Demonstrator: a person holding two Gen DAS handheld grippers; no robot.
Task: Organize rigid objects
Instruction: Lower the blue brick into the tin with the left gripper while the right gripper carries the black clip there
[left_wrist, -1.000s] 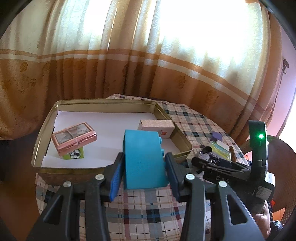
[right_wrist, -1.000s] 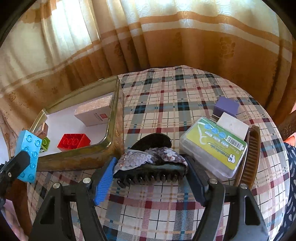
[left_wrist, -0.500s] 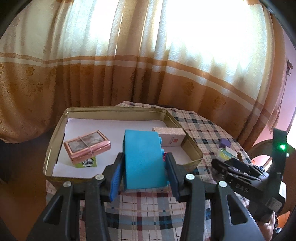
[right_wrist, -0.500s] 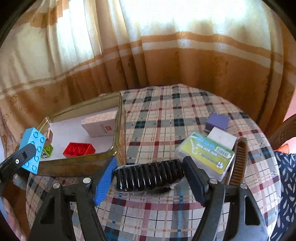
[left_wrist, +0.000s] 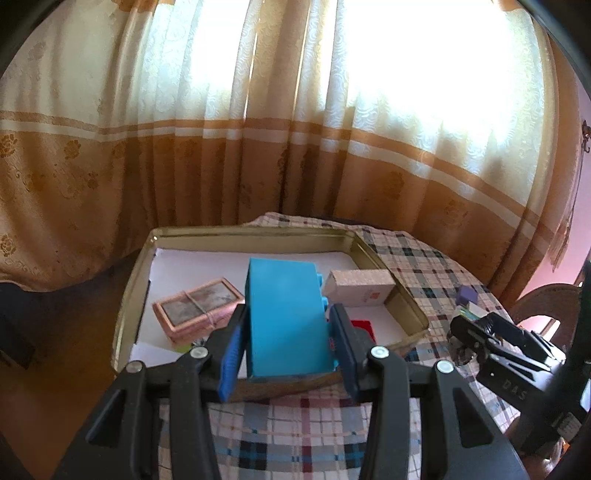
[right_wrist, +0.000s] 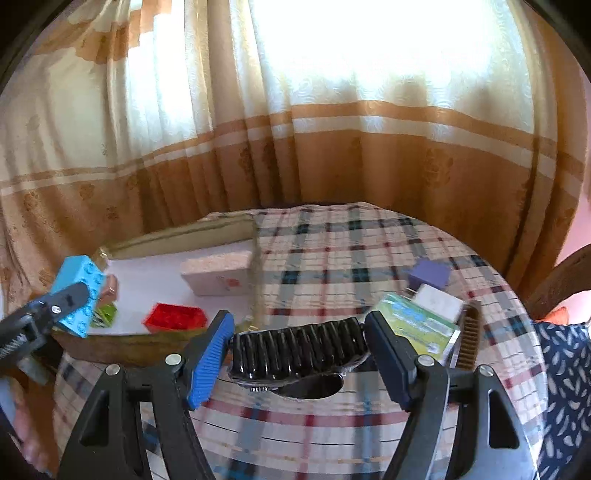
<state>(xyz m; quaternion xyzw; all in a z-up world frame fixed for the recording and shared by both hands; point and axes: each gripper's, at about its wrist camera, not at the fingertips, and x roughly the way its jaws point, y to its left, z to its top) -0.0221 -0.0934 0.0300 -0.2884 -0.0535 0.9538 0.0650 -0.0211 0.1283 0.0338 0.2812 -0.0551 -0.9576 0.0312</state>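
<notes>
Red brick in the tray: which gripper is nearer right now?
Left. The left gripper, holding the blue brick, hangs right beside the red brick; the right gripper sits outside the tray.

Red brick (left_wrist: 364, 328) half-hidden behind blue brick (left_wrist: 286, 317)

The left claw (left_wrist: 288, 354) clamps a blue toy brick (left_wrist: 286, 317) between its pads, above the near rim of a gold metal tray (left_wrist: 406, 306). Inside the white-lined tray lie a pink banded box (left_wrist: 195, 308), a beige carton (left_wrist: 360, 286) and a partly hidden red piece (left_wrist: 364, 328). The tray sits on a plaid-covered counter (left_wrist: 295, 435). The right claw (left_wrist: 458, 332) shows at the right, before tan curtains (left_wrist: 221, 158).
</notes>
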